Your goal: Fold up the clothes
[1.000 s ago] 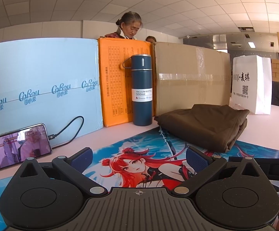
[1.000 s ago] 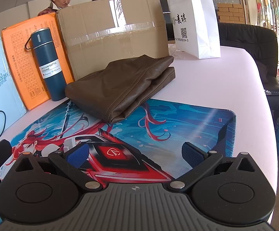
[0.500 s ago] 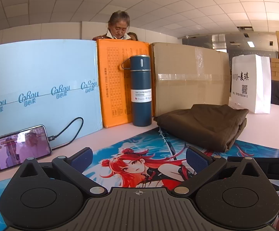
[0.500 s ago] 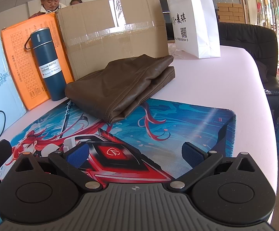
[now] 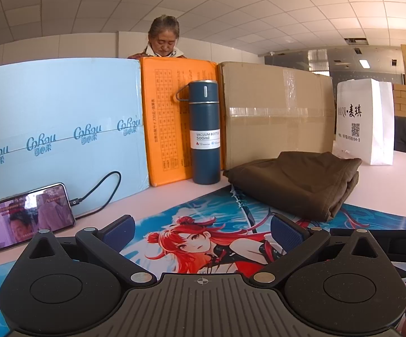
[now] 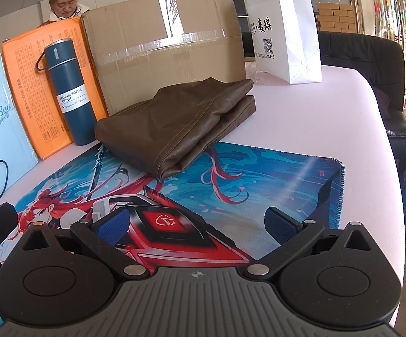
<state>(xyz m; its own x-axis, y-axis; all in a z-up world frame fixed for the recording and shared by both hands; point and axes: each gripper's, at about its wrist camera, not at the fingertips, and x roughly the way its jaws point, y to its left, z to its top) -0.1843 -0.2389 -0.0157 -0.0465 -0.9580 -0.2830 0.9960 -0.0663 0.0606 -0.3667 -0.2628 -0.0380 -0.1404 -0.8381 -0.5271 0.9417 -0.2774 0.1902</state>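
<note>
The brown garment lies folded in a thick stack, half on the far edge of the printed mat and half on the bare pale tabletop, and neither of my claws touches it. My left claw hangs low over the near part of the mat with its blue-padded fingers spread wide and nothing between them; the red-haired figure printed on the mat shows through the gap. My right claw is likewise wide open and empty, low over the red and black emblem of the mat, toward the mat's right-hand stitched edge. Beyond the claws the garment's folded edge points back at me, its far end just in front of the cardboard box along the tabletop's back edge. Left of the garment a dark blue vacuum bottle stands upright against an orange box, and a pale blue box stands further left. A phone with a lit screen leans at the left, its cable plugged in. A white paper bag stands toward the far right corner, and a woman looks down behind the boxes.
</note>
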